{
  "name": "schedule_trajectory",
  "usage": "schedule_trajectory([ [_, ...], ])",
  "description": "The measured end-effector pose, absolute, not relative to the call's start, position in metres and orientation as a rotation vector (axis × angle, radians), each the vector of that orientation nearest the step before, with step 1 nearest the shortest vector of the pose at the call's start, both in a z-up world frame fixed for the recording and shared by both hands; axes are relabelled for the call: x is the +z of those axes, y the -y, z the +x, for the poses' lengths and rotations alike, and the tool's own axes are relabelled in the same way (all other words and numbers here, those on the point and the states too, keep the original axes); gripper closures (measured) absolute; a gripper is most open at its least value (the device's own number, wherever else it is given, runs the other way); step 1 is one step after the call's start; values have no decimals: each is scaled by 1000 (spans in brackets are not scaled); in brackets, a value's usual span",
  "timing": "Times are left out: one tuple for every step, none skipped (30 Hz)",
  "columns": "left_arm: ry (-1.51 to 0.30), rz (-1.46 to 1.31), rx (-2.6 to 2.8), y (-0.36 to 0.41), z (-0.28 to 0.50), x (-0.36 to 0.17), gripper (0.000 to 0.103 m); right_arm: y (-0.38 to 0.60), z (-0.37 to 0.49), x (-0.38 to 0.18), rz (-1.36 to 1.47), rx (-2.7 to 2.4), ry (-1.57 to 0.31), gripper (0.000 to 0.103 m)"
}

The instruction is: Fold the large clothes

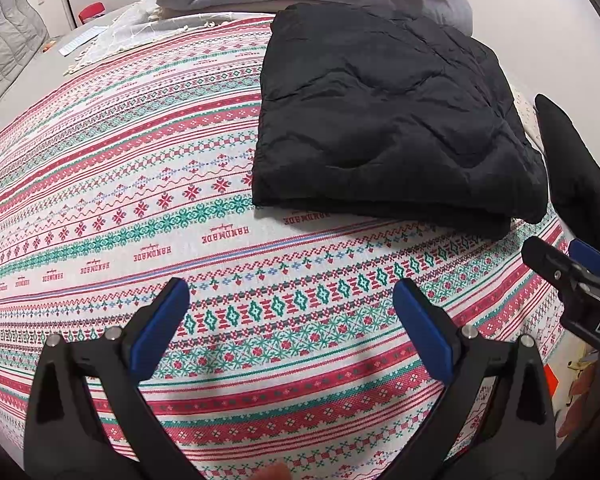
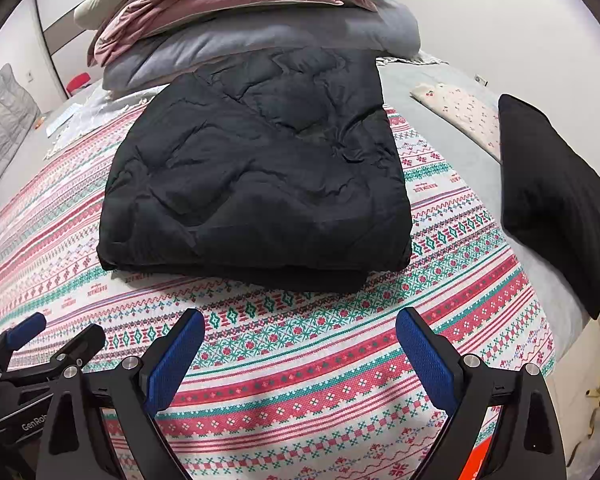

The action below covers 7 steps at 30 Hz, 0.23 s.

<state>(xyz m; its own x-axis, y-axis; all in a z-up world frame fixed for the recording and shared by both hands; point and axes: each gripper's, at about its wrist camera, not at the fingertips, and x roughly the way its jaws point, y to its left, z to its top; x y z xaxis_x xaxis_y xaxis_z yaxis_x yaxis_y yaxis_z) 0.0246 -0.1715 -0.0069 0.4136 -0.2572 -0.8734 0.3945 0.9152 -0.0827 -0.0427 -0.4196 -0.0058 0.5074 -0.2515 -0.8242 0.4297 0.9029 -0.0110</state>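
one black quilted garment (image 2: 256, 184), two grippers, one patterned blanket (image 2: 320, 380)

jacket (image 2: 256, 184) on bedspread (image 2: 320, 380) | bedding stack (image 2: 260, 28) behind | cushion (image 2: 556, 196) right

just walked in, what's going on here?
A person is folding clothes on a bed with a handheld gripper in each hand. A black quilted jacket lies folded into a compact rectangle on the patterned bedspread. Both the left gripper and the right gripper are open, empty, and hover short of the jacket, touching nothing. Another black garment lies off to the right.
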Motion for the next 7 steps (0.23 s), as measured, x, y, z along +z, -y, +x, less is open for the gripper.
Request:
schedule_trajectory([
  [-1070, 143, -412, 171, 25, -7, 2, 420, -42, -6, 205, -414, -954, 6],
  [-1070, 141, -414, 171, 25, -7, 2, 419, -43, -6, 206, -414, -954, 6],
  [-1071, 139, -415, 171, 25, -7, 2, 420, -42, -6, 206, -414, -953, 6],
  [-1071, 136, -415, 170, 25, -7, 2, 420, -42, -6, 207, -414, -953, 6],
  [-1071, 134, -417, 170, 26, -7, 2, 420, -42, -5, 206, -413, -954, 6],
  [-1072, 132, -419, 169, 26, -7, 2, 420, -42, -5, 206, -414, -954, 6],
  [-1074, 130, -420, 168, 27, -7, 2, 420, -42, -5, 207, -414, -954, 6],
])
